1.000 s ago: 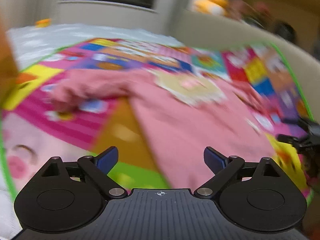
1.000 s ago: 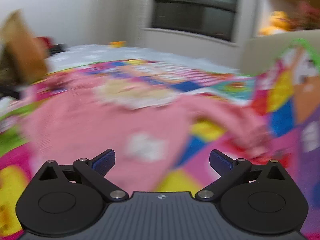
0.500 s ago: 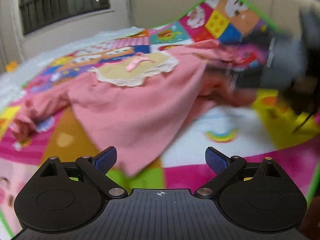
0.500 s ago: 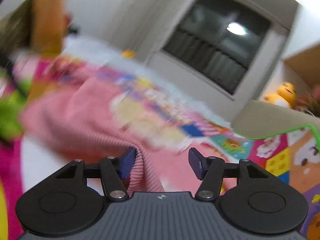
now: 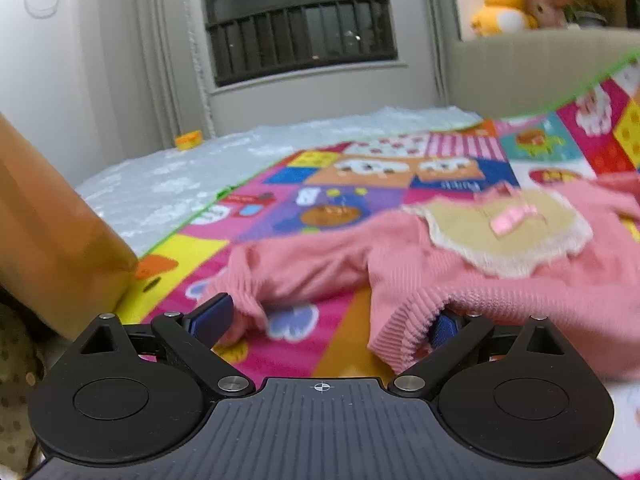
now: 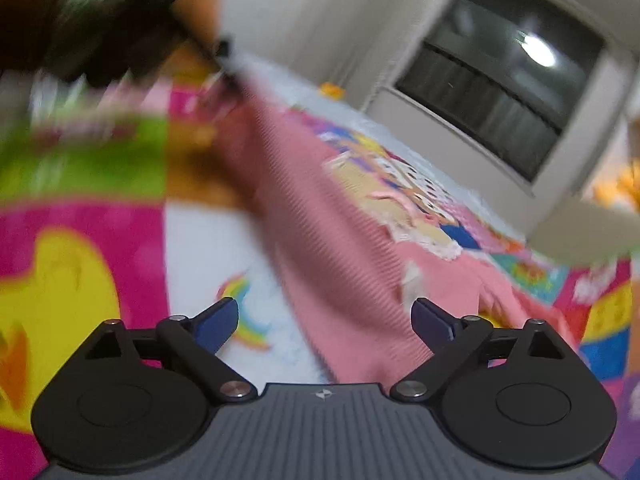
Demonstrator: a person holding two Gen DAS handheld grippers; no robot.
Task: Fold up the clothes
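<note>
A pink knitted sweater [image 5: 500, 296] with a cream lace collar and pink bow lies spread on the colourful play mat [image 5: 348, 184]. My left gripper [image 5: 328, 320] is open, low over the mat. The ribbed hem corner droops over its right finger, and a sleeve cuff [image 5: 244, 300] lies just beyond its left finger. In the blurred right wrist view the sweater [image 6: 332, 240] runs forward from between the fingers of my right gripper [image 6: 326, 322], which stands wide open. A dark blurred shape [image 6: 80, 20] at that view's top left cannot be made out.
A brown cardboard box [image 5: 48, 232] stands close on the left. Beyond the mat lies a white crinkled sheet [image 5: 180, 184] with a small yellow object [image 5: 188, 140]. A beige padded wall [image 5: 540, 72] with plush toys [image 5: 500, 4] bounds the right; a barred window is behind.
The left gripper has swung left and dropped to the sweater's hem corner and sleeve. The right gripper's jaws, partly drawn in around the hem half a second ago, are now spread wide.
</note>
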